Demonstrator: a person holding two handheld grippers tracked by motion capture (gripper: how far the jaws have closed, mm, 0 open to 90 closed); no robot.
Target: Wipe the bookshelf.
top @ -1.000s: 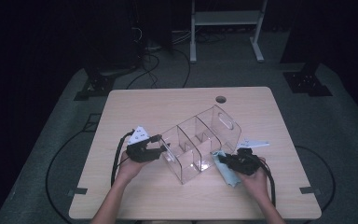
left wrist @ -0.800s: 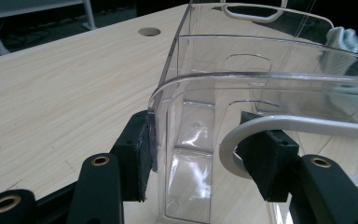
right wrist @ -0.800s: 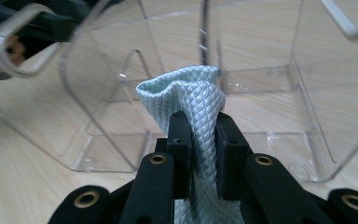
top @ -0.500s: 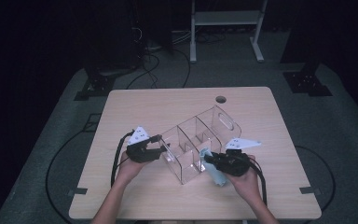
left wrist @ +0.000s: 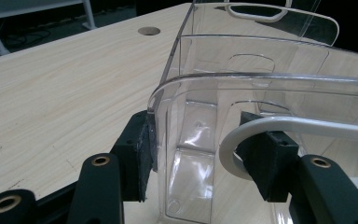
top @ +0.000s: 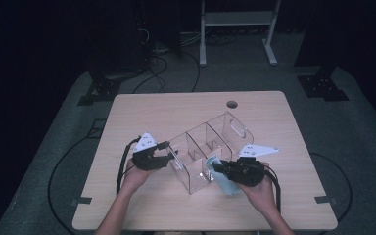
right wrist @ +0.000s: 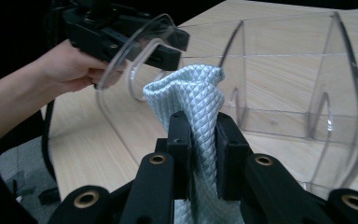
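Observation:
A clear plastic organizer (top: pixel 227 128) with several open compartments lies diagonally on the wooden table (top: pixel 176 112). My left gripper (top: pixel 172 156) is shut on its near-left end wall, one pad outside and one inside (left wrist: pixel 205 154), beside the wall's white-rimmed handle cutout (left wrist: pixel 298 123). My right gripper (top: pixel 214 169) is shut on a light blue quilted cloth (top: pixel 225 183) at the organizer's near-right side. In the right gripper view the cloth (right wrist: pixel 193 98) stands up from between the jaws (right wrist: pixel 200 140), right in front of the open compartments (right wrist: pixel 279 93), with the left gripper (right wrist: pixel 168 46) beyond.
A round cable hole (top: pixel 232 104) sits near the table's far edge. A white metal rack (top: pixel 237 19) and loose cables (top: pixel 161 63) are on the floor behind the table. Bare tabletop (top: pixel 284 127) surrounds the organizer.
My right gripper has lifted the cloth and carried it left, up against the organizer's near side. The left gripper has kept its hold and place.

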